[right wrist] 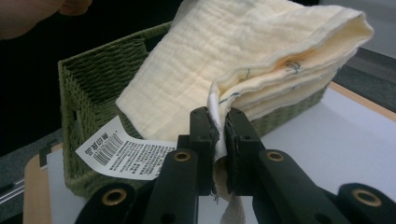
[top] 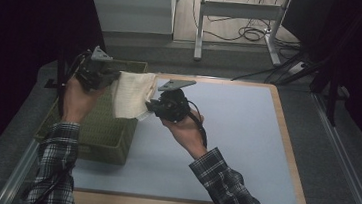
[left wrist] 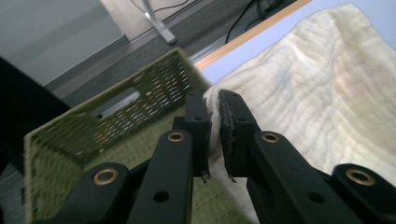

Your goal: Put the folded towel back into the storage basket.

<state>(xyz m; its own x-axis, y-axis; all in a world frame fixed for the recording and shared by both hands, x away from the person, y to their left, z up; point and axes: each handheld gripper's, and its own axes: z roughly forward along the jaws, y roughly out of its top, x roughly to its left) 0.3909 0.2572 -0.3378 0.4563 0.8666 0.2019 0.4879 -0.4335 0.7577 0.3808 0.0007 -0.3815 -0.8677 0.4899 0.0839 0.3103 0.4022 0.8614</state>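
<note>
Your left claw (left wrist: 214, 109) is clamped on one edge of the cream folded cloth (left wrist: 322, 88); in the left gripper view its two black jaws stand nearly together with a thin hem of the fabric pinched between the pads. Your right claw (right wrist: 218, 126) is clamped on the opposite edge, its jaws closed on the layered border of the cloth (right wrist: 224, 56) where several folds stack up. Between the two claws the cloth (top: 132, 95) hangs in the air, stretched from your left hand (top: 80, 97) across to your right hand (top: 184, 127), sagging a little in the middle. A white care label (right wrist: 122, 151) with a barcode and small print dangles from the cloth's lower edge, just beside the right claw. Under and behind the cloth sits the green woven basket (top: 101, 129), at the left end of the table (top: 246, 138); the cloth is held over the basket's right rim, partly above the basket and partly above the table's pale blue surface. The basket's wall (left wrist: 93, 126) shows a handle slot in the left gripper view. Your plaid sleeves (top: 226, 186) come in from the bottom of the high view. Beyond the table stand metal desk legs (top: 237, 22) with cables on the floor
</note>
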